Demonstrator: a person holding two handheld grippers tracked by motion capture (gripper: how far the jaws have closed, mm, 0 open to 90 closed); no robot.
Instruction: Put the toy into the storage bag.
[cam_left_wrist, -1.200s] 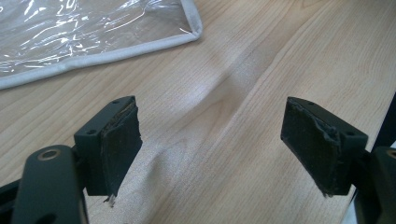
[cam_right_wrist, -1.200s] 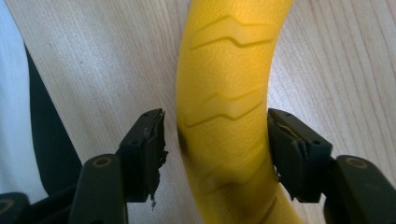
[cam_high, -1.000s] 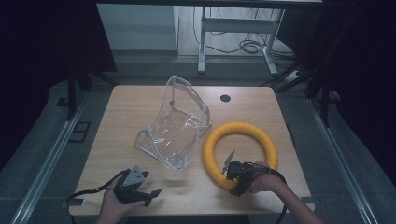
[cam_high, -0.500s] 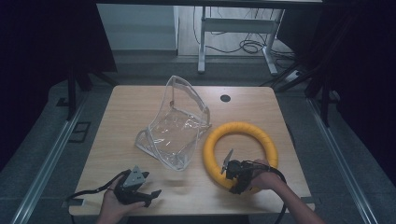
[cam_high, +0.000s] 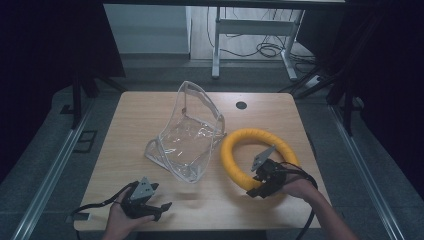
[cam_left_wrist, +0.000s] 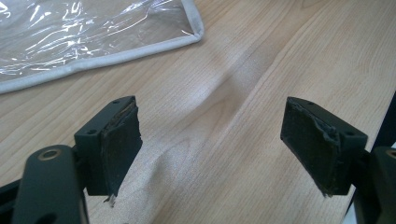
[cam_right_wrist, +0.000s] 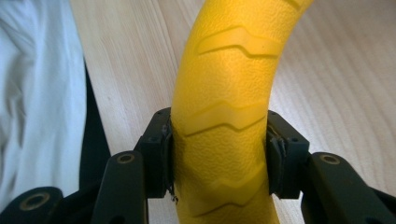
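Your right gripper (cam_right_wrist: 219, 158) has its jaws squeezed on both sides of the yellow ring (cam_right_wrist: 229, 93), at the ring's near edge on the right side of the table (cam_high: 280, 107). The ring looks bumpy and grippy, probably light and a bit squishy, so that tube part is a good place to hold. Your left gripper (cam_left_wrist: 212, 144) sits near you on the left, wide open, holding nothing. The clear plastic bag (cam_high: 187, 137) stands in the middle, floppy and shiny. You cannot see the ring's underside.

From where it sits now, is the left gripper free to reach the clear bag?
Probably yes: the left gripper is open, and bare table lies between it and the clear bag.
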